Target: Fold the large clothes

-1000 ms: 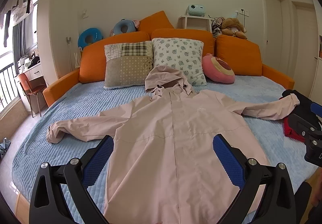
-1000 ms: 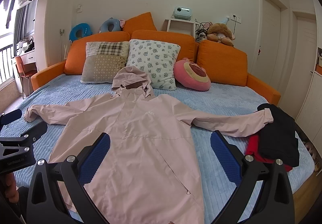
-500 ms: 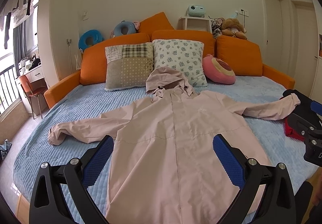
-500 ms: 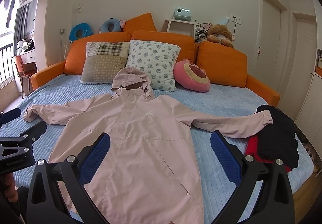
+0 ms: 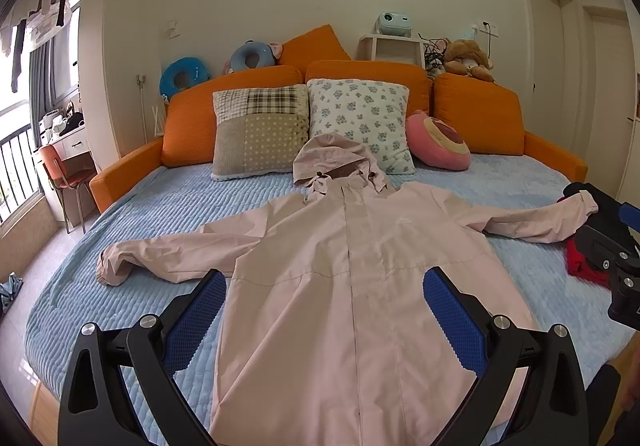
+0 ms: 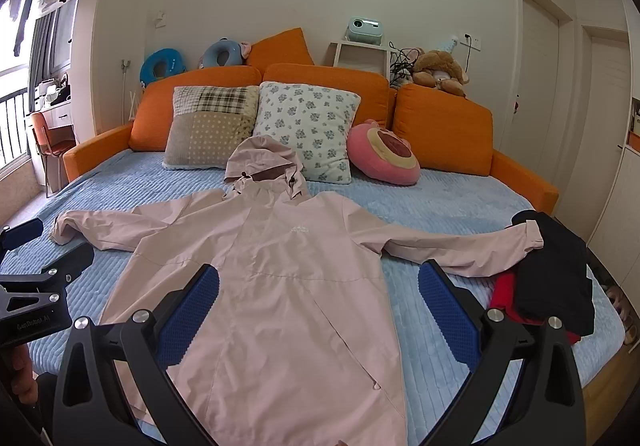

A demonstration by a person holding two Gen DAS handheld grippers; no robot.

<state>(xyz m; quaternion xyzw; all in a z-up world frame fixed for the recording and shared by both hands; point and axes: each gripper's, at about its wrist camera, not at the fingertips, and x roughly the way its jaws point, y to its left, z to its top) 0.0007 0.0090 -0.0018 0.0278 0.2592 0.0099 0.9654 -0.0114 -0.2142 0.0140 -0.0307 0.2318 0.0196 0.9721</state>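
You hold your left gripper [image 5: 324, 310] and right gripper [image 6: 318, 306] above the near hem with both sets of jaws spread wide and empty, while the pink jacket [image 5: 352, 266] lies flat, face up on the blue bed [image 5: 168, 205], sleeves outstretched and hood toward the far pillows [image 5: 308, 125].

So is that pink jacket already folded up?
No, the pink jacket lies spread flat on the blue bedspread with both sleeves stretched out to the sides and its hood up by the pillows.
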